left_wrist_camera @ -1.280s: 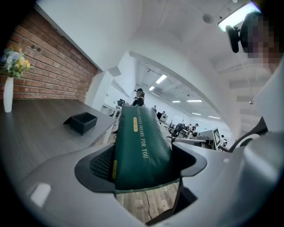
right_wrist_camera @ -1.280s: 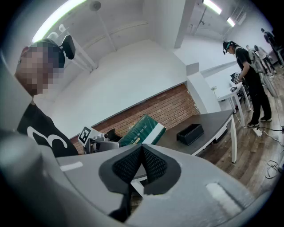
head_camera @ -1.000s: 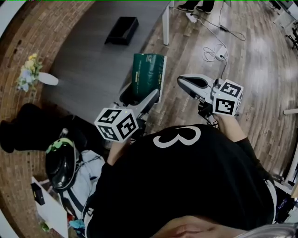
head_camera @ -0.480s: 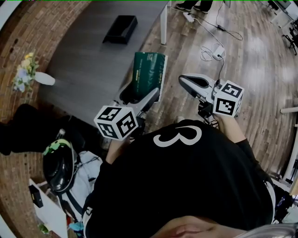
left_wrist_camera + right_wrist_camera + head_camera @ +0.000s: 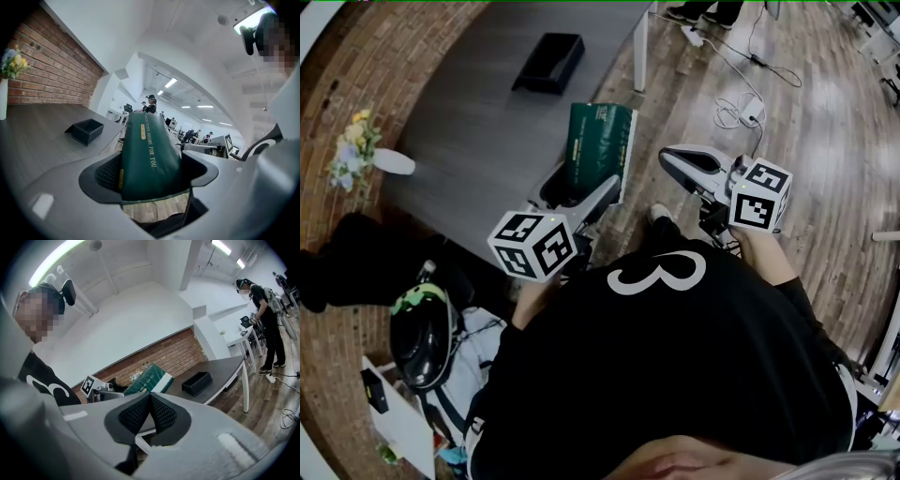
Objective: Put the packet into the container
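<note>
Packet [image 5: 598,150] pinched in left tongs [image 5: 581,192] over table [image 5: 478,122] edge; right tongs [image 5: 667,158] pressed together.

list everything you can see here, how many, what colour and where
table: one, grey, white leg, ahead of the person
container: one, black, open box on the table's far part
packet: one, dark green, clamped in the left claw
flowers in a vase: one bunch, yellow and pale in a white vase, at the table's left edge
helmet: one, black with green, low at the left
cables: several, white and dark, on the wooden floor
left claw: one, grey, shut on the packet
right claw: one, grey, shut, nothing in it
shirt: one, black with a white 3, on the person
</note>
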The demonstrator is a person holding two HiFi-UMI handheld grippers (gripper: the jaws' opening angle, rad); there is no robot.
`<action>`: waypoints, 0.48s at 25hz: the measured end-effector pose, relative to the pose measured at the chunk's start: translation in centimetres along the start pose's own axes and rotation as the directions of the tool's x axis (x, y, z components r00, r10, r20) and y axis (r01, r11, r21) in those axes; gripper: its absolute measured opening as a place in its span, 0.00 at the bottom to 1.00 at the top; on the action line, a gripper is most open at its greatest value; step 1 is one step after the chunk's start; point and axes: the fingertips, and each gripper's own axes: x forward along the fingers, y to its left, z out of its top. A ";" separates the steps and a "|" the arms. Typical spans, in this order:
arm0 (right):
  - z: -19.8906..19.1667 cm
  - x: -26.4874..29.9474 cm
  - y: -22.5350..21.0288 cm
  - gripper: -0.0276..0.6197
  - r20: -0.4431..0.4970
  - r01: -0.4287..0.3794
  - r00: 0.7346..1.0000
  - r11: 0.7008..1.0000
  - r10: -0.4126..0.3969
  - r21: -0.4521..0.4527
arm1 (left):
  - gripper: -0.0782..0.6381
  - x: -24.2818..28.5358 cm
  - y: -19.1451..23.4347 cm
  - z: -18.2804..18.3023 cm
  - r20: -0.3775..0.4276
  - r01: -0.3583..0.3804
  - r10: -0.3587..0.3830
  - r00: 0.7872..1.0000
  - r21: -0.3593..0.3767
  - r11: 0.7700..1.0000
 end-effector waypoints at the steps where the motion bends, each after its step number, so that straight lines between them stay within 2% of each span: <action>1: 0.3 0.1 -0.8 0.05 0.000 -0.002 1.000 1.000 0.002 0.006 | 0.69 0.6 0.3 0.2 -0.003 -0.006 0.006 1.000 -0.001 1.000; 12: 4.3 3.6 -12.1 0.05 -0.033 -0.034 0.999 0.997 0.037 0.068 | 0.69 9.9 5.5 2.8 -0.047 -0.069 0.066 0.997 -0.055 0.996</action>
